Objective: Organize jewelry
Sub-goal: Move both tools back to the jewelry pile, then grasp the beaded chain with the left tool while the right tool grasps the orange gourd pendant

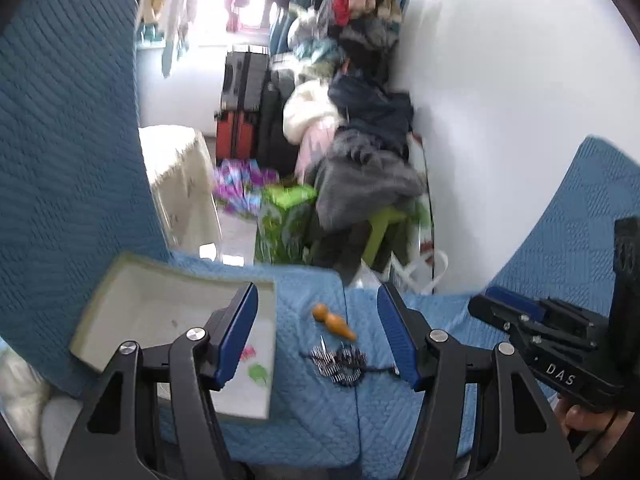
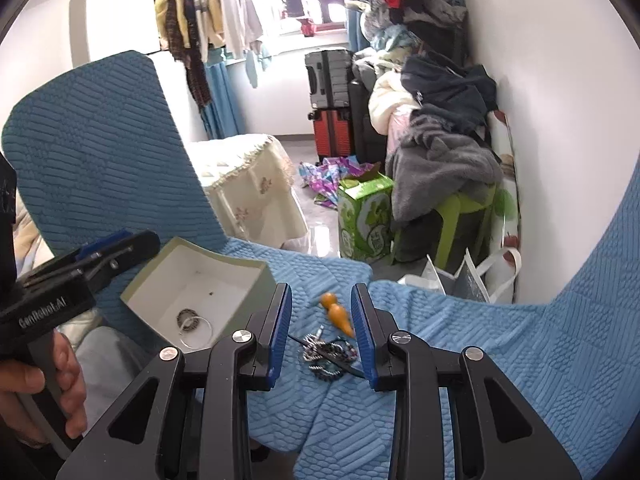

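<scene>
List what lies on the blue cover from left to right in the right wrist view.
Other hand-held gripper at far left → open box with a ring-like piece inside → tangled beaded jewelry → orange gourd-shaped pendant, just behind the tangle and slightly right.

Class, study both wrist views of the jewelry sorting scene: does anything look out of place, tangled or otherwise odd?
Yes. A tangled heap of beaded jewelry lies loose on the blue quilted cover, outside the open box that already holds a few pieces. An orange gourd-shaped wooden piece lies beside the tangle, also outside the box.
</scene>
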Available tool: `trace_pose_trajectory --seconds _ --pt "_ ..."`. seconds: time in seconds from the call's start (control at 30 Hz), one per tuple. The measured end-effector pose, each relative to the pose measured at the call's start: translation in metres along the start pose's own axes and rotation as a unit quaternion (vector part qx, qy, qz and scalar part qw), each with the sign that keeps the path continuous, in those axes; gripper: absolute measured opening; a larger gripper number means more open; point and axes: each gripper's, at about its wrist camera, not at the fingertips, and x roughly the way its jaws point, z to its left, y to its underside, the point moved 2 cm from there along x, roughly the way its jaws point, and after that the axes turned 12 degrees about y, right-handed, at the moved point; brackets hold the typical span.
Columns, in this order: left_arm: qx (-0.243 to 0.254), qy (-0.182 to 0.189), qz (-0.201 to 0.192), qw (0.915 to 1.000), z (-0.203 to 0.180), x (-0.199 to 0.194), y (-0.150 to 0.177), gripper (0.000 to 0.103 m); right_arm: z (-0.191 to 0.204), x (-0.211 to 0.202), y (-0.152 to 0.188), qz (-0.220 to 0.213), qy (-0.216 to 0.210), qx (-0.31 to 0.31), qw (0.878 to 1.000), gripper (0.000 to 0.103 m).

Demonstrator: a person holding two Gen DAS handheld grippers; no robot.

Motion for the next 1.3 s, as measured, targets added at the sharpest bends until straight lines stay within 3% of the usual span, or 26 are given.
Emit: trace_pose_trajectory --seconds 0.27,0.3,0.37,0.57,0.8,0.87,1.1,1.3 --pt "-0.017 0.011 0.048 0.9986 -0.012 0.048 0.034 0.062 -0.030 0.037 0.025 0.028 0.000 0.013 1.000 0.029" --pt "-0.020 0.012 0.051 0.9984 -0.014 0.052 0.038 0.059 -0.033 0.040 0.026 0.030 -0.001 0.014 0.999 0.029" --pt "-0.029 0.007 0.045 0.9985 -0.014 0.057 0.045 0.043 -0.041 0.052 0.028 0.036 -0.006 0.021 0.999 0.029" --pt "-0.022 0.012 0.055 0.9982 -0.022 0.088 0.061 0.036 -0.048 0.094 0.029 0.077 -0.041 0.027 0.996 0.028" --pt "-0.023 -0.003 0.107 0.9939 -0.011 0.134 0.083 0.024 -0.036 0.159 0.030 0.138 -0.074 -0.009 0.988 0.028" --pt "-0.037 -0.006 0.128 0.9910 -0.001 0.150 0.089 0.015 -0.032 0.177 0.032 0.156 -0.086 -0.016 0.984 0.028" --pt "-0.061 -0.012 0.160 0.9851 0.017 0.177 0.099 0.014 -0.008 0.237 0.036 0.197 -0.121 -0.048 0.972 0.027" --pt "-0.067 -0.015 0.167 0.9836 0.024 0.189 0.096 0.014 0.003 0.261 0.042 0.216 -0.138 -0.064 0.964 0.026"
